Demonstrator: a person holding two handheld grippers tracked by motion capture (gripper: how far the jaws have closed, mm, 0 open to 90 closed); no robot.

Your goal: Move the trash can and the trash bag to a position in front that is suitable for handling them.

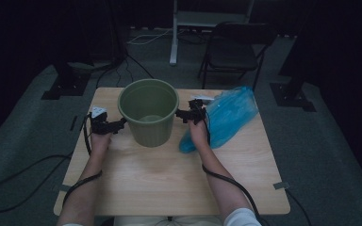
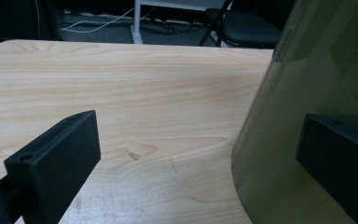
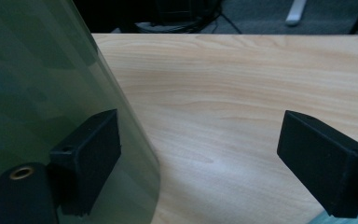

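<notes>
An olive-green plastic bucket [image 1: 148, 113] stands upright on the far middle of the wooden table [image 1: 169, 183]. My left gripper [image 1: 120, 124] is at its left side, open and pointing at the wall. In the left gripper view the gripper [image 2: 200, 133] is spread wide, and the bucket wall [image 2: 317, 65] rises behind its right jaw. My right gripper [image 1: 179, 113] is at the bucket's right side, also open. In the right gripper view the gripper [image 3: 200, 140] has its left jaw against the curved bucket wall [image 3: 37, 70]. A crumpled blue plastic bag [image 1: 228, 115] lies right of the right hand.
A black folding chair [image 1: 235, 47] and a white stand leg [image 1: 174, 33] are beyond the table's far edge. Cables trail from both grippers over the near table edge onto the grey carpet [image 1: 23, 155]. Bare wood lies in front of the bucket.
</notes>
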